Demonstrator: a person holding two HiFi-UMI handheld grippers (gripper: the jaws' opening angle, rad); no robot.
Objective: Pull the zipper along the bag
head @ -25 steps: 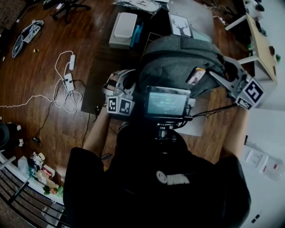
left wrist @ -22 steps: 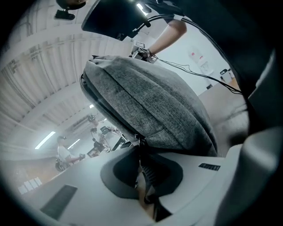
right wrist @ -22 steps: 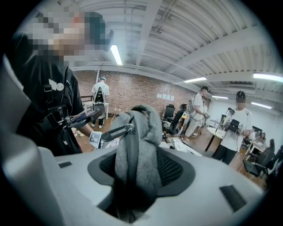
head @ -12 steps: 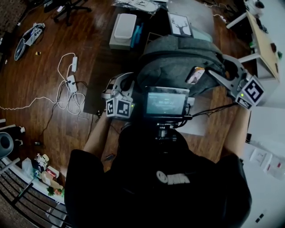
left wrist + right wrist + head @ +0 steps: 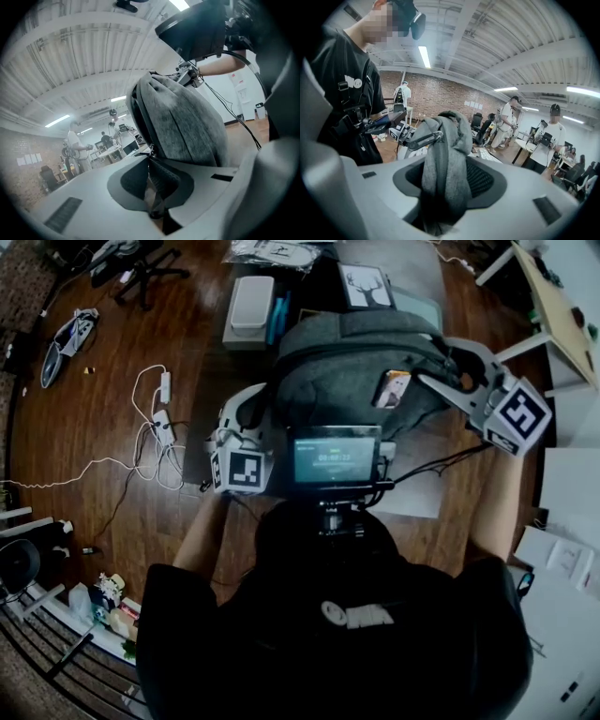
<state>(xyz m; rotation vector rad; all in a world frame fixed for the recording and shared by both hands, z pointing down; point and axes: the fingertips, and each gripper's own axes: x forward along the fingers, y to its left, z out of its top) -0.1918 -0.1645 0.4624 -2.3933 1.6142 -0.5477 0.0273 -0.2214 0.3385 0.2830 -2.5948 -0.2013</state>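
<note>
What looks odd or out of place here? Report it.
Nothing spilled or damaged. The grey backpack is bunched into a fold where the right gripper clamps it; the left gripper is shut on the zipper pull. White cables lie tangled on the floor.

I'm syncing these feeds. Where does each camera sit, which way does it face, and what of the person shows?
Head view: on the person's head, facing steeply down at the backpack; shows torso, forearms, left tool, right tool.
Left gripper view: on the left tool, facing along its shut jaws, which pinch the zipper pull; a forearm shows.
Right gripper view: on the right tool, facing along jaws clamped on the backpack; the torso shows.
Shared: all show the backpack.
</note>
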